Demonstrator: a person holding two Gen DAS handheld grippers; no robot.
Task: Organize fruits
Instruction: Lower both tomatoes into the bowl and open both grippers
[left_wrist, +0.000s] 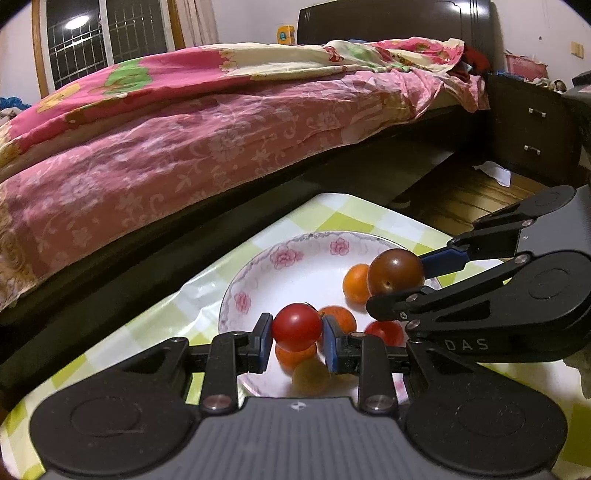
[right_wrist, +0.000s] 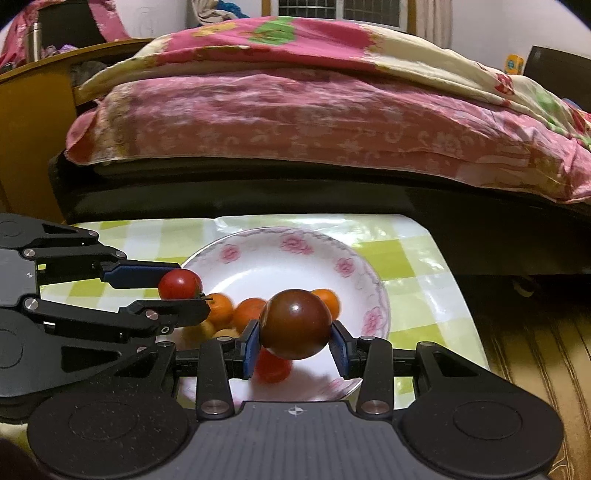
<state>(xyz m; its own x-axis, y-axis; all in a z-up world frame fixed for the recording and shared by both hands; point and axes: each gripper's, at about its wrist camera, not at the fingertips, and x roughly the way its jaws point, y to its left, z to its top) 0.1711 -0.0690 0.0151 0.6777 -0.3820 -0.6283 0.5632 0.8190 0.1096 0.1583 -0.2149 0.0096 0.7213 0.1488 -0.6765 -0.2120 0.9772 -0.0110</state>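
A white plate with pink flowers (left_wrist: 295, 251) (right_wrist: 280, 254) sits on a green-checked tablecloth. My left gripper (left_wrist: 297, 334) (right_wrist: 181, 291) is shut on a small red tomato (left_wrist: 296, 325) (right_wrist: 180, 283) and holds it above the plate's near-left part. My right gripper (right_wrist: 295, 341) (left_wrist: 399, 277) is shut on a larger dark brown-red tomato (right_wrist: 294, 323) (left_wrist: 396, 271), held above the plate. Several orange fruits (left_wrist: 355, 282) (right_wrist: 249, 312) and another red tomato (left_wrist: 386, 331) (right_wrist: 273, 367) lie in the plate under the grippers. The two grippers are close together.
A bed with a pink floral quilt (left_wrist: 177, 140) (right_wrist: 325, 110) runs along the far side of the small table (left_wrist: 122, 339) (right_wrist: 413, 258). A dark nightstand (left_wrist: 528, 133) stands at the right. Wooden floor (right_wrist: 535, 350) lies beyond the table's right edge.
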